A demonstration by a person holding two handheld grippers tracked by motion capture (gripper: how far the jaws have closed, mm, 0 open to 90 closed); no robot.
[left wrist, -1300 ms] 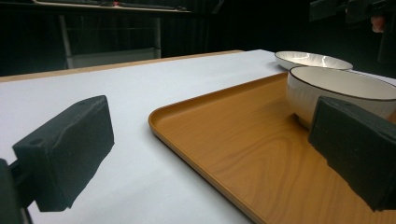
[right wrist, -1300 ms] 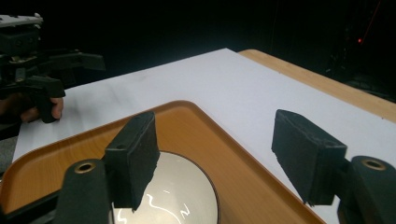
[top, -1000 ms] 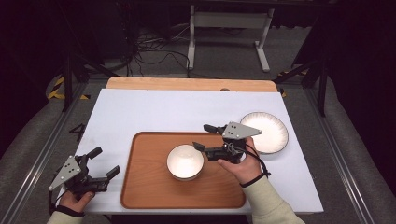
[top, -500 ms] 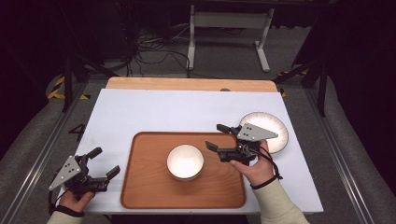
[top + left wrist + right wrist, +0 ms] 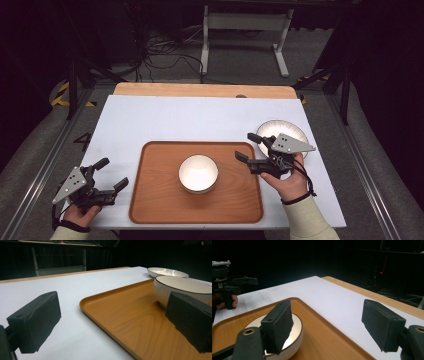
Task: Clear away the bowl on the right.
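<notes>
Drawn back from the bowl [image 5: 198,173], the right gripper [image 5: 251,148] gapes empty beside the plate [image 5: 295,135], nearer than the idle, open left gripper [image 5: 112,174].

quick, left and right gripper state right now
Left gripper: open, holding nothing, beside the tray.
Right gripper: open, holding nothing, near the white bowl.

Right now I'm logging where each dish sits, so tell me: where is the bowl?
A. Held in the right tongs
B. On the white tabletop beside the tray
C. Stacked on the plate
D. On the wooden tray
D: the bowl stands near the middle of the tray, apart from the plate on the tabletop, and the open right tongs hold nothing.
</notes>
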